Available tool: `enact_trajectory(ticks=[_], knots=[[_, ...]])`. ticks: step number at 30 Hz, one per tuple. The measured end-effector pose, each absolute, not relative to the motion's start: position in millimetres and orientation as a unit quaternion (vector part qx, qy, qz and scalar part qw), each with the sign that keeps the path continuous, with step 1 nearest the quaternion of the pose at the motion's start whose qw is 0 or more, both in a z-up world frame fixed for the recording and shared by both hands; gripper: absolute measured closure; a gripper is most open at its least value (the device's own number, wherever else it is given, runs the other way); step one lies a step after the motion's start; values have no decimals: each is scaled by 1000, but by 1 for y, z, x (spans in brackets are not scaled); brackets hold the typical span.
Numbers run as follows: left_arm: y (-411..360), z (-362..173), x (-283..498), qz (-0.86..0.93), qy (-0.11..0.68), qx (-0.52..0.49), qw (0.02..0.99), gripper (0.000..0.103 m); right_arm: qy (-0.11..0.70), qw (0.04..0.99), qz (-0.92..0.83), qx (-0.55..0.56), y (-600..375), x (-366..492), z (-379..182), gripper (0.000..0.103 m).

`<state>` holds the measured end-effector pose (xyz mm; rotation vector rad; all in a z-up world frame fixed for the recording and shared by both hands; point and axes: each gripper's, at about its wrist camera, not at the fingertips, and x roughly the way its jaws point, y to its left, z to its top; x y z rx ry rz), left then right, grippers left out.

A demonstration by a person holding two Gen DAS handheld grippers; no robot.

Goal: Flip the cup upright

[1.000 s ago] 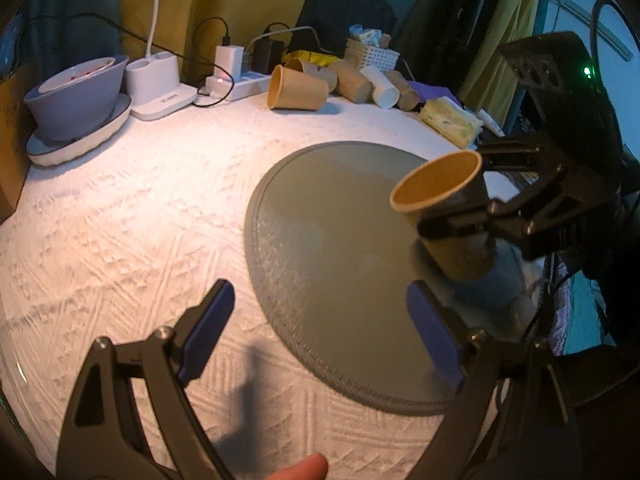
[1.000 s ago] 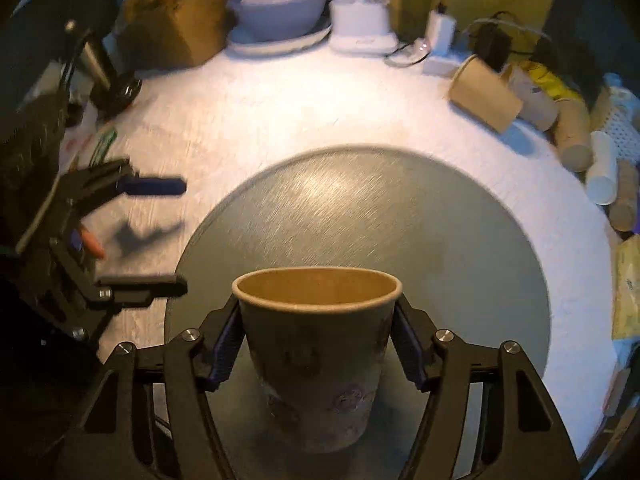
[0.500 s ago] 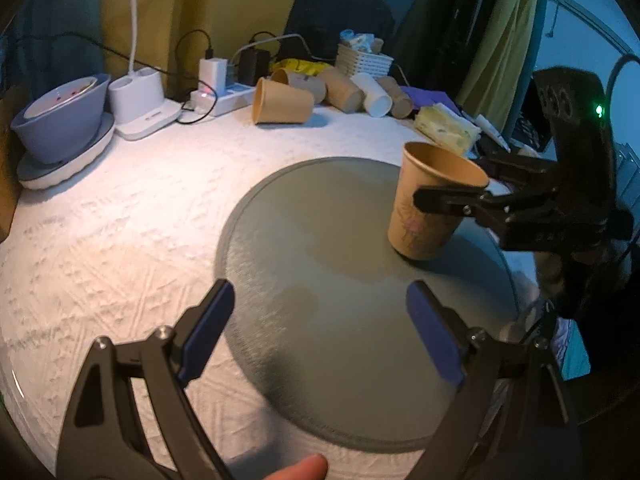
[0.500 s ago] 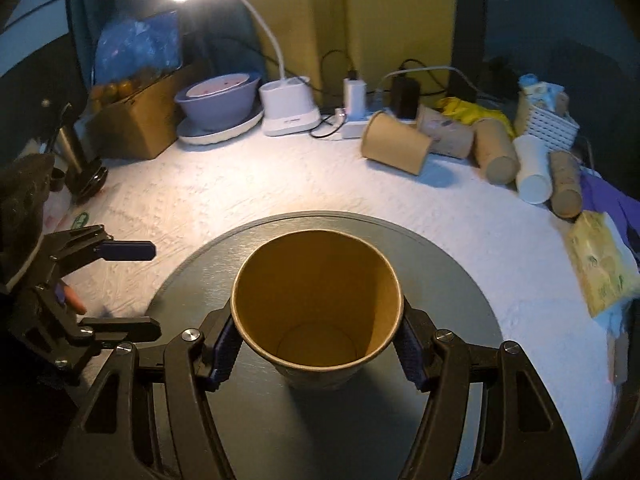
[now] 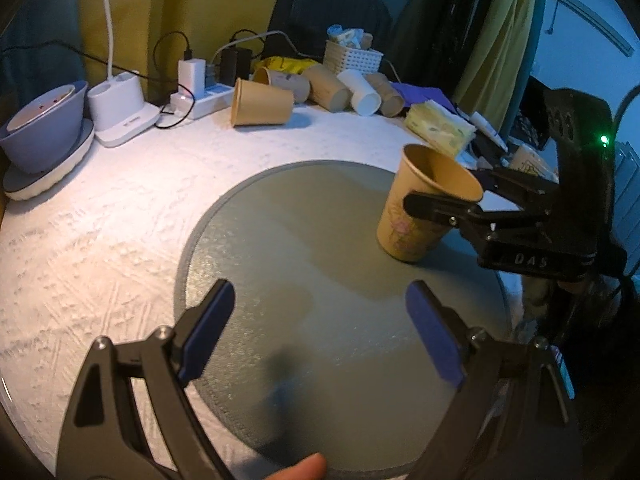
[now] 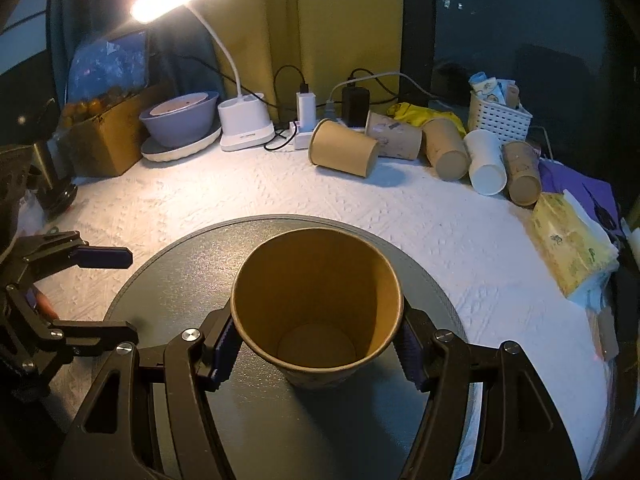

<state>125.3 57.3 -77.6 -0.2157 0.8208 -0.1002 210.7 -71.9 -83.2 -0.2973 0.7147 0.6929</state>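
While the left gripper (image 5: 320,336) gapes empty, the right gripper (image 6: 316,344) clasps the upright cup (image 6: 316,312).

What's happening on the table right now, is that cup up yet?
The right gripper has its jaws closed on a brown paper cup, which stands mouth-up on the round grey mat, its base apparently on the mat. The left gripper hovers over the mat's near side, jaws wide open and empty. Several other paper cups lie on their sides along the back of the table. The flip looks done; only the release remains.
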Motion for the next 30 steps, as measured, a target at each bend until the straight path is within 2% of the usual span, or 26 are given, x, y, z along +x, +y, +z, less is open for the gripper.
enact_trajectory(ticks=[14, 22, 30], knots=[[49, -78, 123, -59, 396, -122, 908, 14, 346, 870, 322, -141, -75, 205, -87, 34], [45, -72, 111, -56, 385, -115, 914, 14, 350, 870, 315, -147, -74, 195, -86, 29], [37, -66, 95, -57, 374, -106, 919, 14, 364, 870, 301, -141, -84, 177, -87, 28]])
